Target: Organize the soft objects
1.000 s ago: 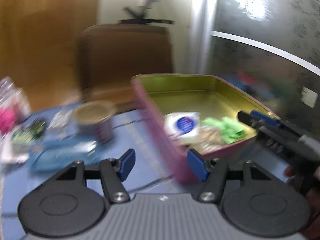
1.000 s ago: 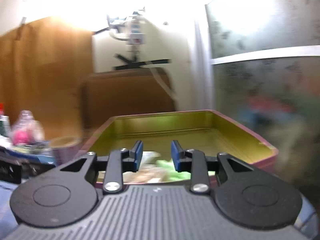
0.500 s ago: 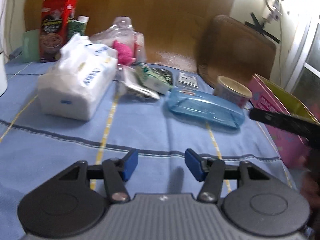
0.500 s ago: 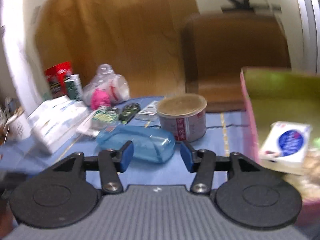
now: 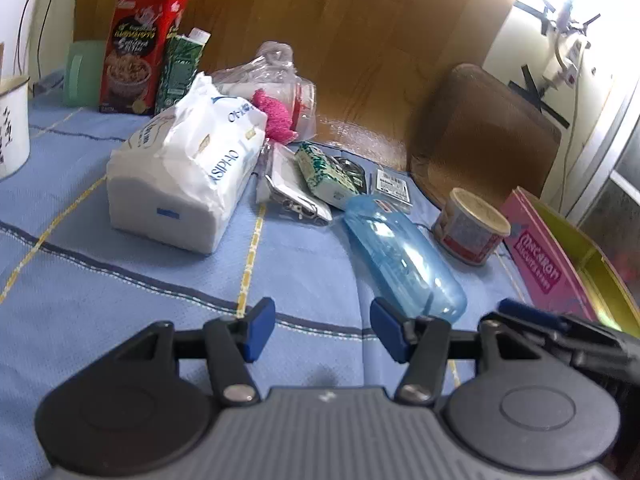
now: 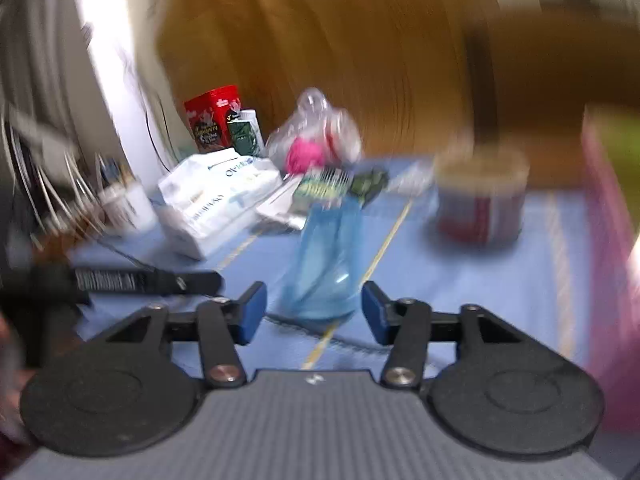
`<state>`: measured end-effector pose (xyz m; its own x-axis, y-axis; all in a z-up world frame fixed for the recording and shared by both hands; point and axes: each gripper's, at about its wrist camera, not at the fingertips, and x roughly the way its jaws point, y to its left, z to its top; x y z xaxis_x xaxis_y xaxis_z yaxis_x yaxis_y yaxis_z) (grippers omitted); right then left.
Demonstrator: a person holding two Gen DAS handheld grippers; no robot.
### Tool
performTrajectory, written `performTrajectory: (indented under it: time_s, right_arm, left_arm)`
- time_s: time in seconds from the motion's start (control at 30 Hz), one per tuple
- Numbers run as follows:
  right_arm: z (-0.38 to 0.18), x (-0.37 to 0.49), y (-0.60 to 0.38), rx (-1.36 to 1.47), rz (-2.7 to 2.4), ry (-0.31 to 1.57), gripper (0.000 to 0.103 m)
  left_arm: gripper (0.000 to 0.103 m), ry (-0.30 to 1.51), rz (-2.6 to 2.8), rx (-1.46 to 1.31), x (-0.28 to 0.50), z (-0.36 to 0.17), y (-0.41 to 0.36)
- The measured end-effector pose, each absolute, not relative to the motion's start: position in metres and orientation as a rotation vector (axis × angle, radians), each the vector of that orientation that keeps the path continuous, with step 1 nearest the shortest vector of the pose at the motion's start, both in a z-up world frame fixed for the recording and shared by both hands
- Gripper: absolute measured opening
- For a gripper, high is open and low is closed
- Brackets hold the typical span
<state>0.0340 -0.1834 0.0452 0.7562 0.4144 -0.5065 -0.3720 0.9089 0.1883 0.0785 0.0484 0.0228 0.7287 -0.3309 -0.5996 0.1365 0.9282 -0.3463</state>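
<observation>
A white tissue pack (image 5: 180, 176) lies on the blue tablecloth, far left of centre; it also shows in the right wrist view (image 6: 216, 200). A pink fluffy thing (image 5: 276, 116) sits in a clear plastic bag (image 5: 272, 80) behind it. A small green patterned pack (image 5: 324, 174) lies beside them. The pink tin (image 5: 548, 268) with yellow inside stands at the right. My left gripper (image 5: 322, 334) is open and empty above the cloth. My right gripper (image 6: 314, 312) is open and empty, just short of a blue plastic case (image 6: 328, 256).
A round can (image 5: 470, 228) stands between the blue case (image 5: 400, 256) and the tin. A red box (image 5: 136, 48), a green carton (image 5: 178, 68) and a green cup (image 5: 82, 72) stand at the back left. A white mug (image 5: 10, 128) is at the left edge. A brown chair (image 5: 480, 136) stands behind the table.
Both grippers have swung left, away from the tin and toward the cluttered middle of the table. The right gripper's jaws have opened wider. The right view is blurred from motion.
</observation>
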Motion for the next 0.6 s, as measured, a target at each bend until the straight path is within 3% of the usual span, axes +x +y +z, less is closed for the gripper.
performTrajectory:
  time_s: [0.03,0.13,0.3,0.37,0.4,0.6]
  right_arm:
    - [0.047,0.032,-0.176,0.005,0.406,0.541,0.072]
    - [0.045,0.049,-0.165,-0.058,0.393,0.535,0.082]
    - [0.033,0.086,-0.150,-0.035,0.418,0.623,0.088]
    - [0.024,0.093,-0.145,-0.059,0.385,0.655,0.083]
    - [0.019,0.095,-0.145,-0.056,0.386,0.683,0.059]
    - [0.021,0.052,-0.158,-0.008,0.412,0.674,0.058]
  left_arm:
    - [0.054,0.714,-0.261,-0.300,0.080,0.023,0.050]
    - [0.054,0.721,-0.250,-0.309,0.080,0.024,0.051]
    - [0.054,0.730,-0.245,-0.319,0.077,0.029,0.052]
    - [0.054,0.737,-0.251,-0.310,0.080,0.033,0.048]
    - [0.054,0.744,-0.263,-0.303,0.081,0.035,0.045]
    - [0.055,0.810,-0.354,-0.299,0.089,0.034,0.018]
